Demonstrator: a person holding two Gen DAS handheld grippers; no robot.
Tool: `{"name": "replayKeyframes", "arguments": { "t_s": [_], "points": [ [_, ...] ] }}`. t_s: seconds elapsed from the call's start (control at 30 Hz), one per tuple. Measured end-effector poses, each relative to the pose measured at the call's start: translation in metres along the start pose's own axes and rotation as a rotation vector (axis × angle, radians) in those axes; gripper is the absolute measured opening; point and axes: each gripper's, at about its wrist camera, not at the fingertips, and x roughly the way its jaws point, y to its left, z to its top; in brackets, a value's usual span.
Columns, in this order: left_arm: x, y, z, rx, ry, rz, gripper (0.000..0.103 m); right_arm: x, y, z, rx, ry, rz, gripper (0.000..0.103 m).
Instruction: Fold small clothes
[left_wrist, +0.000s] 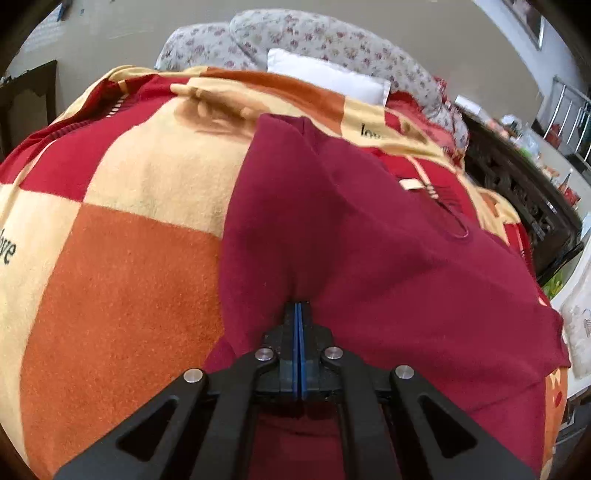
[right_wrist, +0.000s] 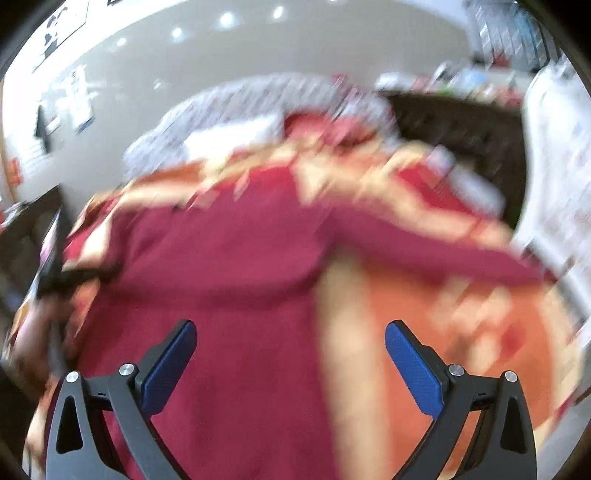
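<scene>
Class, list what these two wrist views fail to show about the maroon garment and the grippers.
- Left wrist view: the maroon garment is cut off at the bottom by the shut left gripper.
- Right wrist view: motion blur hides the garment's folds and edges.
- Right gripper is open; nothing between its fingers.

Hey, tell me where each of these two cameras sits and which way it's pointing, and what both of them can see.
Left wrist: sits on the left gripper, looking forward and down along its shut fingers, which pinch a fold of the maroon garment on the checked blanket.
Right wrist: sits on the right gripper, blurred, looking down over open fingers at the maroon garment; nothing between them.
Shared: garment, blanket, floral cushion and dark wooden furniture behind.
</scene>
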Motion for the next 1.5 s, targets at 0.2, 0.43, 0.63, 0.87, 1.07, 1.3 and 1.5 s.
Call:
{"name": "replayKeyframes", "arguments": {
  "t_s": [0.2, 0.43, 0.63, 0.87, 1.07, 1.3, 1.5],
  "points": [
    [-0.004, 0.017, 0.001, -0.065, -0.038, -0.054, 0.003, 0.078, -0.035, 0.048, -0.102, 0.072, 0.11, 0.099],
    [-0.008, 0.025, 0.001, -0.118, -0.067, -0.129, 0.003, 0.123, -0.024, 0.052, -0.169, 0.143, 0.221, 0.058],
    [-0.029, 0.027, 0.0, -0.138, -0.142, -0.1, 0.01, 0.133, -0.032, 0.056, -0.136, 0.167, 0.325, 0.009],
    [-0.048, -0.007, 0.024, -0.021, -0.255, -0.088, 0.044, 0.114, -0.018, 0.078, -0.173, 0.08, 0.358, 0.008],
    [-0.003, -0.02, 0.055, 0.013, -0.183, 0.103, 0.04, 0.121, 0.0, 0.107, -0.182, 0.022, 0.345, 0.007],
    [0.016, 0.011, 0.056, -0.081, -0.189, 0.239, 0.065, 0.136, -0.032, 0.097, -0.119, 0.066, 0.29, 0.007],
    [0.007, 0.02, 0.051, -0.139, -0.228, 0.292, 0.065, 0.155, -0.039, 0.086, -0.105, 0.094, 0.289, 0.007]
  ]
}}
